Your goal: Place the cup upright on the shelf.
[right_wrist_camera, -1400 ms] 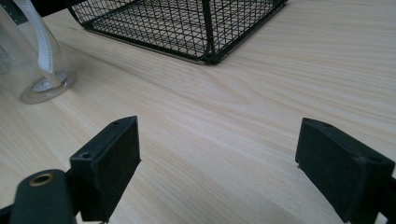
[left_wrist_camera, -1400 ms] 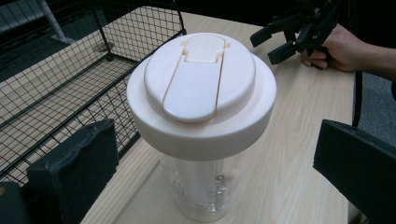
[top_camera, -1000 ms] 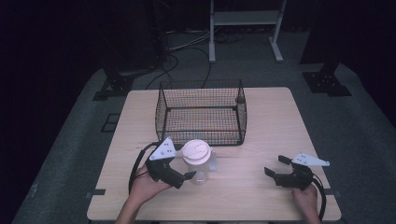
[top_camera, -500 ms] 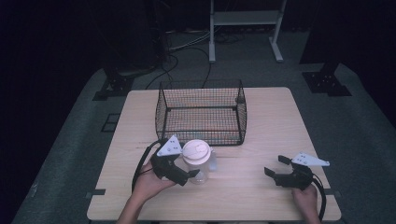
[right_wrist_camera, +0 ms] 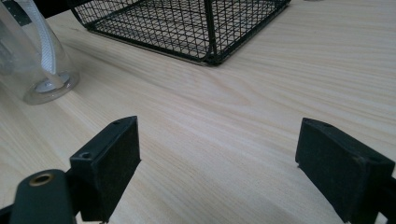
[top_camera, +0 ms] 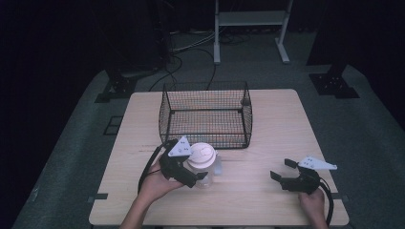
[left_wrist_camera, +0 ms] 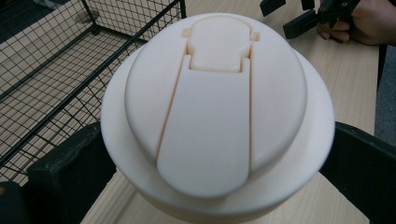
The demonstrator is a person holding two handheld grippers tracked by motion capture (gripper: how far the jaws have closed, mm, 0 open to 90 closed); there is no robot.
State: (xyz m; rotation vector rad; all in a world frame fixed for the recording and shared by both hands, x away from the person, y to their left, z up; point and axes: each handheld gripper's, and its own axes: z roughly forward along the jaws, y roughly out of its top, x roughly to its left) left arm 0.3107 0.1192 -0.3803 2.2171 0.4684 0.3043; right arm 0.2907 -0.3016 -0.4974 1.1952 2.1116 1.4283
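A clear bottle with a cream flip lid (top_camera: 202,156) stands on the wooden table (top_camera: 267,143), just in front of the black wire basket (top_camera: 206,114). My left gripper (top_camera: 193,177) reaches round it from the left. In the left gripper view the lid (left_wrist_camera: 217,112) sits between the two wide-set jaws and hides whether they touch the bottle. My right gripper (top_camera: 282,170) rests near the table's front right, open, with bare wood between its fingers (right_wrist_camera: 109,158). The bottle's base (right_wrist_camera: 44,86) rests on the table at the upper left of the right gripper view.
The wire basket (right_wrist_camera: 187,23) is open-topped, with nothing inside it, at the middle of the table. Cables trail from both grippers toward the front edge. Beyond the table, on the dark floor, are stand feet (top_camera: 329,81) and a white frame (top_camera: 250,28).
My left gripper has slid right, closer round the bottle. The bottle and the right gripper have stayed where they were.
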